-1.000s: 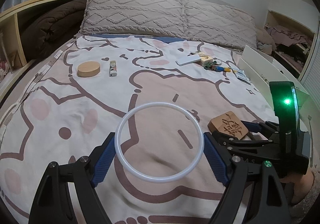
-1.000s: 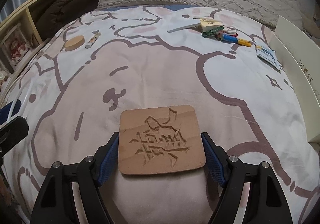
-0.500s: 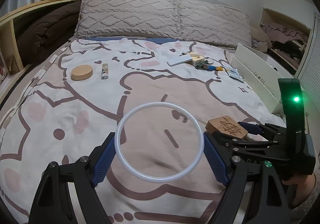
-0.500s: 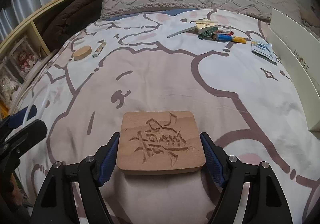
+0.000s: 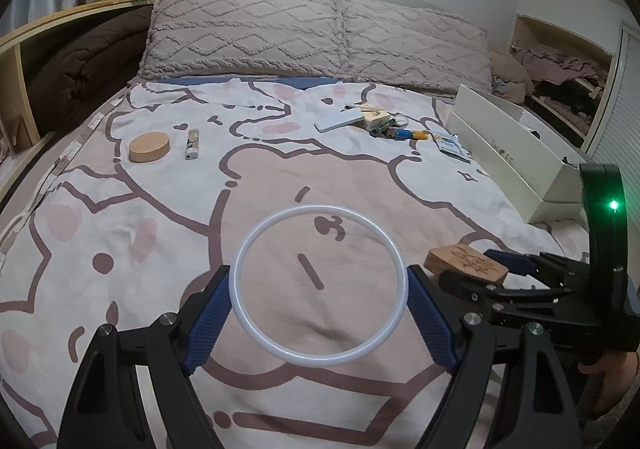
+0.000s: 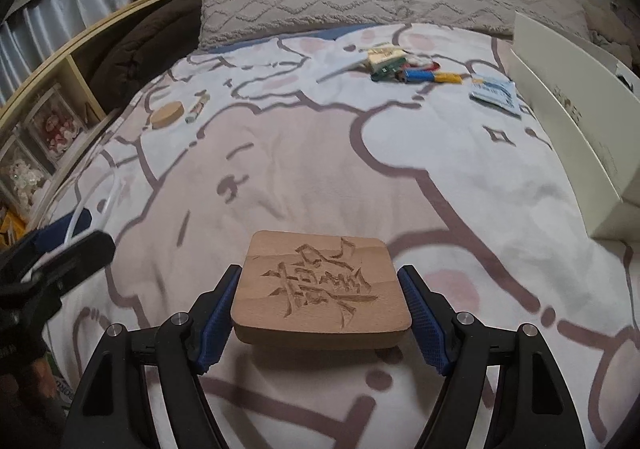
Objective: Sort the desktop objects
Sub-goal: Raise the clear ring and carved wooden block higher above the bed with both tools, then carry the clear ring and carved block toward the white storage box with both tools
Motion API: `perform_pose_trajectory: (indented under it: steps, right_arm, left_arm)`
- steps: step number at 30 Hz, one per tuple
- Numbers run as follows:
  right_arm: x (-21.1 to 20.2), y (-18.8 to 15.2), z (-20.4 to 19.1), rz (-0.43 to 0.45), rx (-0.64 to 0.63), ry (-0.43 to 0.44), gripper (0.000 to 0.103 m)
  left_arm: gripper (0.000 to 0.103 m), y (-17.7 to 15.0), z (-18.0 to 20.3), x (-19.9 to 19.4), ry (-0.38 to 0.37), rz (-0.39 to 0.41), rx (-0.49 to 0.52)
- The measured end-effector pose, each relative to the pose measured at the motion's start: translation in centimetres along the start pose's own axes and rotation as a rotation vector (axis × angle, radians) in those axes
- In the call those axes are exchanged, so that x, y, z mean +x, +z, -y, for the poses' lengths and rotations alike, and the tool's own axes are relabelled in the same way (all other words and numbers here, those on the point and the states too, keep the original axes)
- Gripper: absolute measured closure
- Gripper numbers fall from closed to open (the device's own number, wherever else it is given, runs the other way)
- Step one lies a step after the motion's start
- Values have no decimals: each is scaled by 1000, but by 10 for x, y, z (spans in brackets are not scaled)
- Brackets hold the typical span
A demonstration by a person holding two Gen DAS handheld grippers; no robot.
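Note:
My left gripper [image 5: 319,315] is shut on a white plastic ring [image 5: 260,336], held flat above the bed cover. My right gripper [image 6: 320,313] is shut on a square wooden coaster [image 6: 320,289] with carved characters, lifted off the cover. The coaster also shows in the left wrist view [image 5: 464,264], to the right of the ring. The left gripper shows at the left edge of the right wrist view [image 6: 60,249].
A round wooden lid [image 5: 149,146] and a small tube [image 5: 192,143] lie at the far left of the bed. A pile of small items [image 5: 384,125] and a blue packet [image 5: 450,143] lie at the far right. A white shoebox [image 5: 512,157] stands along the right edge. Pillows [image 5: 312,37] are at the head.
Both grippers have risen and tilted up with the ring and the coaster still held. The coaster now hangs clear of the cover.

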State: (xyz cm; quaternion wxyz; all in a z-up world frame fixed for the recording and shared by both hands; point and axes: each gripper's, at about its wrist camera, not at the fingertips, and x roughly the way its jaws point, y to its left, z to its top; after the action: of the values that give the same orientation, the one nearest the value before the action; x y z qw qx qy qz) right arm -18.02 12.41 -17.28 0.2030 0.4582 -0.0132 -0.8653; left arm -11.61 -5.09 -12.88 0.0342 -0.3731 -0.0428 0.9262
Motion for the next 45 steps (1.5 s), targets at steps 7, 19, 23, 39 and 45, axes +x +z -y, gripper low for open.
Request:
perform_pose_trajectory:
  steps: [7,19,23,39,45]
  right_arm:
    - [3,-11,11,-57,42,20,25]
    - [14,-4,2,-101,3,-13,24]
    - [20,-6,-9,-116,-98,-79,24]
    - [-7,-5,1,-11,-80,-26,24]
    - [-25,-2,14,24,-58,-17,24]
  left_arm:
    - [19,-3,3,3,-11,-6,-14]
    - [19,-7,0,9,-27,-21,-25]
    - [19,-8,-1,8,-25,-21,-27]
    - [19,-6,12,6,-33,-15,-13]
    - [19,0,22,5,-44,-1,-14]
